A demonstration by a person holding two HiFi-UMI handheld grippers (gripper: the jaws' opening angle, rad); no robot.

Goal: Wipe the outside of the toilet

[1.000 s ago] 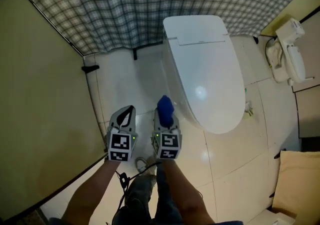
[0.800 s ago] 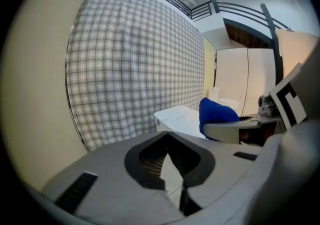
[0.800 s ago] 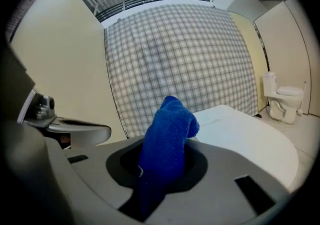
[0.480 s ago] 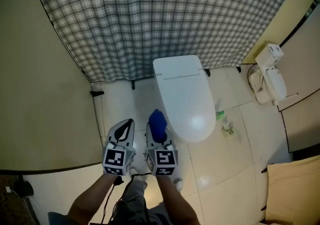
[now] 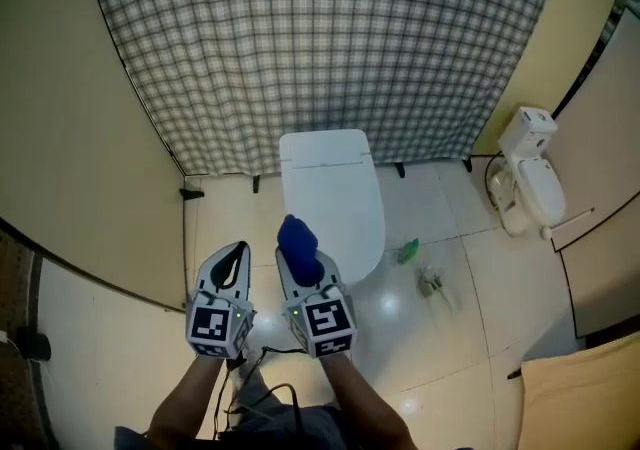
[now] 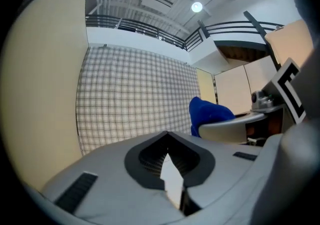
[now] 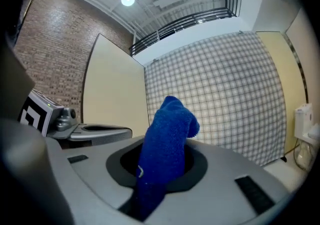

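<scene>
Nearest, the person's two forearms (image 5: pixel 190 403) reach forward over the pale tiled floor (image 5: pixel 450 358), one gripper in each hand, side by side and just apart. The left gripper (image 5: pixel 238 250) has its jaws brought together at the tips with nothing between them. The right gripper (image 5: pixel 297 260) is clamped on a blue cloth (image 5: pixel 298 240), which sticks up out of the jaws with its top flopped over to the right. Just beyond the cloth stands the toilet (image 5: pixel 332 200), white, lid down, its near rim to the right of the cloth in the head view; whether cloth and toilet touch cannot be told. On the floor to the right of the toilet lie a small green bottle (image 5: pixel 408 252) and, nearer, another small item (image 5: pixel 433 283). Farther right a white fixture (image 5: pixel 528 181) sits against the beige wall (image 5: pixel 545 58). At the far end a checked curtain (image 5: pixel 330 38) hangs behind the toilet, with another beige wall (image 5: pixel 70 138) on the left.
</scene>
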